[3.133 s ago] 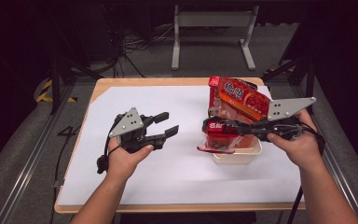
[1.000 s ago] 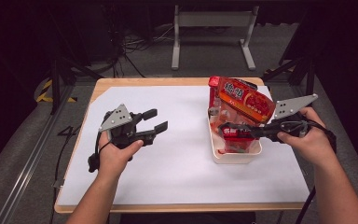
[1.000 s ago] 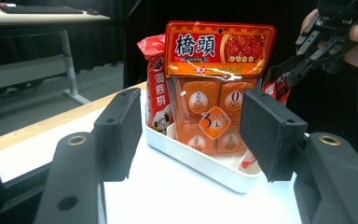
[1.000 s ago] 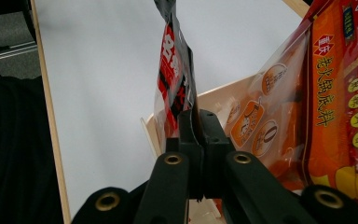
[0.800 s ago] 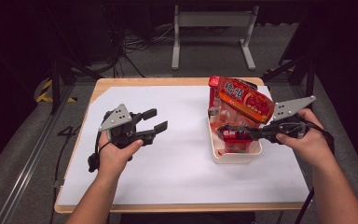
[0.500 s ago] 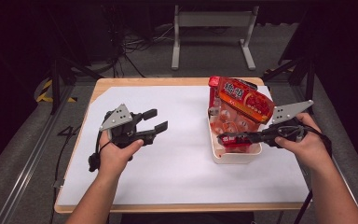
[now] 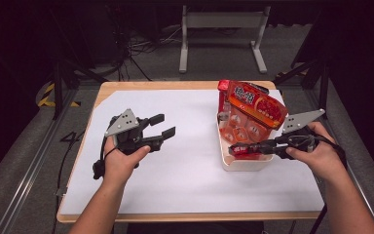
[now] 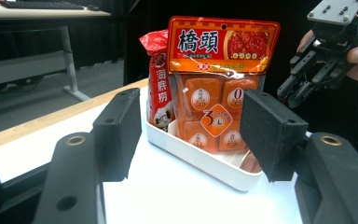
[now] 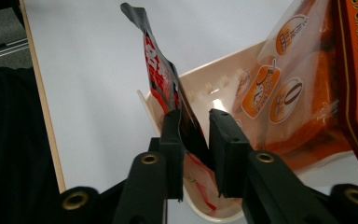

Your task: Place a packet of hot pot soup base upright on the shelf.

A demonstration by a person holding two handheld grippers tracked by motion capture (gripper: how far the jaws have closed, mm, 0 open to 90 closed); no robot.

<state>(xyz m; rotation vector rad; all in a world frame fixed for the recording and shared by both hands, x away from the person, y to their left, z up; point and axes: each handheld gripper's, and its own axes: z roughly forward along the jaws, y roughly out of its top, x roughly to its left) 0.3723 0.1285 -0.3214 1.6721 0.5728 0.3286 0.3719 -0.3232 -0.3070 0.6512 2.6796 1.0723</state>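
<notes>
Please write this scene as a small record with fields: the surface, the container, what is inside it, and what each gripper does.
surface: white sheet on a wooden table
container: white tray
contents: orange packet standing upright; red packet beside it
held item: red-black packet, lower end in the tray
right gripper: jaws on either side of the red-black packet, gripping it
left gripper: open, holding nothing, away from the tray

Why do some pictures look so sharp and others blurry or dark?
High view: table brightly lit, surroundings dark. Left gripper view: orange packet sharp, near jaws soft. Right gripper view: jaws blurred, packet between them soft, bright glare inside the white tray.
</notes>
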